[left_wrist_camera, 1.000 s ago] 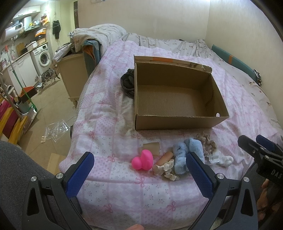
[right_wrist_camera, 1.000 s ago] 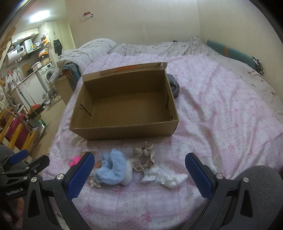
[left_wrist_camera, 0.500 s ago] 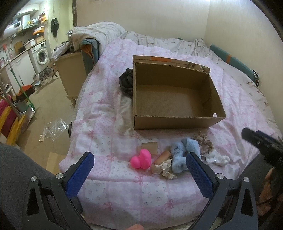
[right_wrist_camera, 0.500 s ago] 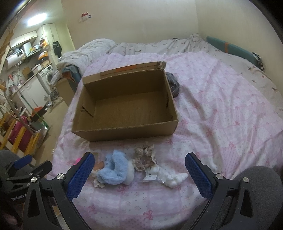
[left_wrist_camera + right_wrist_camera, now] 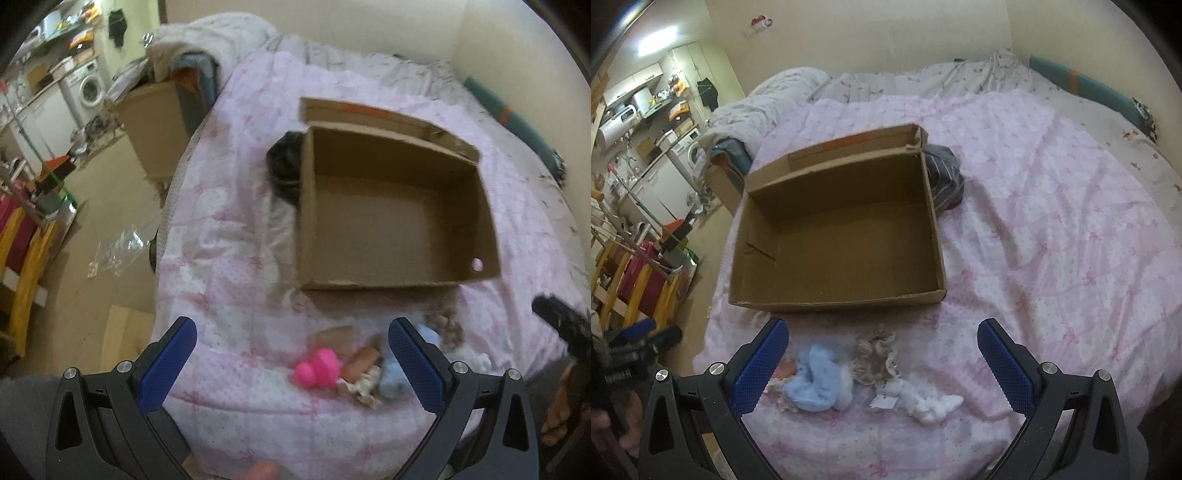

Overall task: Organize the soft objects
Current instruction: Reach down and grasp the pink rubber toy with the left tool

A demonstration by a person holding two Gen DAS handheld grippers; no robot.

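Observation:
An open, empty cardboard box (image 5: 399,214) (image 5: 842,240) sits on the pink bedspread. In front of it lies a row of soft things: a pink toy (image 5: 319,368), a small doll (image 5: 364,363), a blue fluffy scrunchie (image 5: 818,380) (image 5: 393,376), a beige lace scrunchie (image 5: 875,354) and a white plush piece (image 5: 923,400). My left gripper (image 5: 291,363) is open, above the near bed edge by the pink toy. My right gripper (image 5: 882,363) is open, above the scrunchies.
A dark garment (image 5: 945,177) lies beside the box. A rumpled duvet (image 5: 768,103) is at the bed's head. The bed's left edge (image 5: 166,236) drops to the floor, with a wooden cabinet (image 5: 155,122) and clutter beyond. A wall runs along the right.
Both grippers have risen and tipped downward over the bed, so the box and the soft things look slightly farther. Both stay open. Nothing on the bed has moved.

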